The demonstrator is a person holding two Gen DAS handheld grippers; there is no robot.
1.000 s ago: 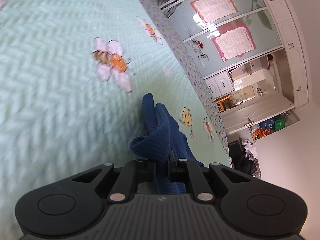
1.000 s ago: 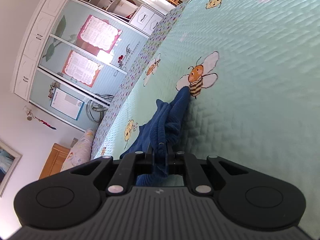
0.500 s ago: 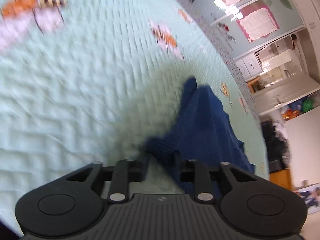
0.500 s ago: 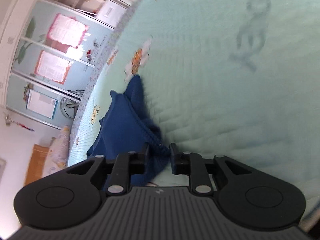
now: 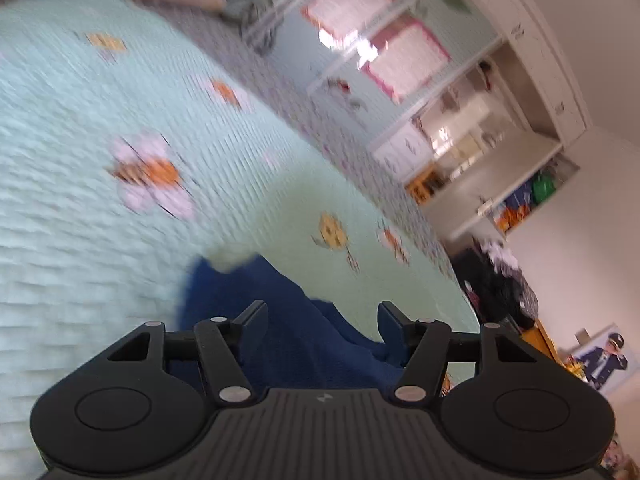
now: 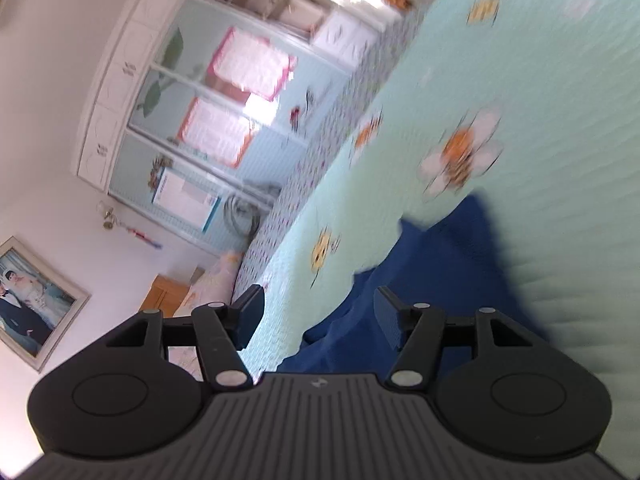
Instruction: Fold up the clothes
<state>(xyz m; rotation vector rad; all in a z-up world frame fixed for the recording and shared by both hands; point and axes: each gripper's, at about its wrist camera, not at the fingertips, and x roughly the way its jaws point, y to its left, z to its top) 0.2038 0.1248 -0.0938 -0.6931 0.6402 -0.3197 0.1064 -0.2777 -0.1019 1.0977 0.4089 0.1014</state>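
A dark blue knitted garment (image 5: pixel 288 320) lies on a pale green quilted bedspread (image 5: pixel 80 200) printed with bees. In the left wrist view my left gripper (image 5: pixel 322 320) hovers just above it, its jaws opening and wide apart, with the cloth below them and no pad pressing on it. In the right wrist view the same blue garment (image 6: pixel 440 264) spreads under my right gripper (image 6: pixel 320 314), whose jaws are also opening; the cloth lies beneath and beyond them, not pinched. Both pictures are blurred by motion.
The bedspread's flowered edge (image 5: pixel 312 120) runs along a wardrobe with glazed doors and pink posters (image 6: pixel 240 92). A dark pile of clothes (image 5: pixel 500 280) sits past the bed's far corner. A framed picture (image 6: pixel 28 300) hangs on the wall at left.
Both grippers were shut on a bunched ridge of the blue garment; both have let go and spread their jaws. The cloth has dropped flatter on the bed, and both cameras have pulled back and risen.
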